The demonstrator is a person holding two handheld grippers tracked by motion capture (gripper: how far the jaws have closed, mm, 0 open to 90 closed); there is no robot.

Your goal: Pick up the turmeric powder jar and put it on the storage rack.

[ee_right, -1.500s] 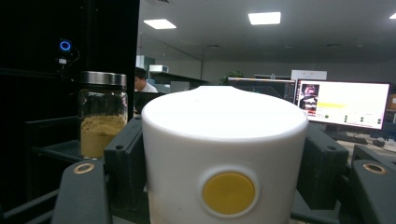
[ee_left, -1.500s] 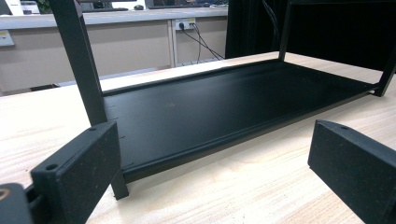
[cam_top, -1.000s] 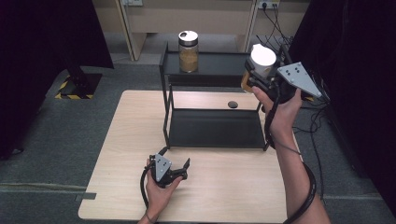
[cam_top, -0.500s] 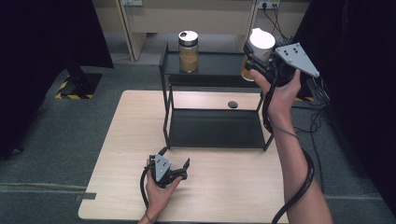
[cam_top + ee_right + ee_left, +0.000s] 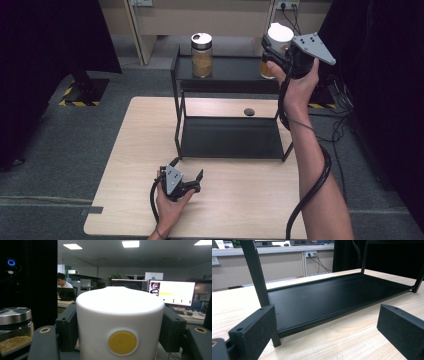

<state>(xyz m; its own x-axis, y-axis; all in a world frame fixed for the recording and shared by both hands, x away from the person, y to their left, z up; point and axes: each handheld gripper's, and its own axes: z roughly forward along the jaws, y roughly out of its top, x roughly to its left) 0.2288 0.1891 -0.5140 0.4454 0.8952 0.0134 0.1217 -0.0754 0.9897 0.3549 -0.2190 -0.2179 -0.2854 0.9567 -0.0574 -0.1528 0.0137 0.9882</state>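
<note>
Nearest the person, the left gripper rests low on the wooden table, held in the left hand just in front of the black rack. Its jaws are spread wide with nothing between them; in the left gripper view they frame the rack's bottom shelf and one upright post.

Farther off, a small dark round thing lies on the table behind the bottom shelf.

Beyond that, the right hand holds the right gripper up at the right end of the rack's top shelf. Its jaws are clamped on a jar with a white lid, one jaw on each side of the lid. The jar stands upright, its long axis vertical and the lid on top; the amber contents show below the lid. Whether its base touches the shelf cannot be told. In the right gripper view the white lid sits between the jaws, a yellow round spot facing the camera.

At the left end of the top shelf stands a second jar, upright, well apart from the first, with brownish contents and a metal lid.
</note>
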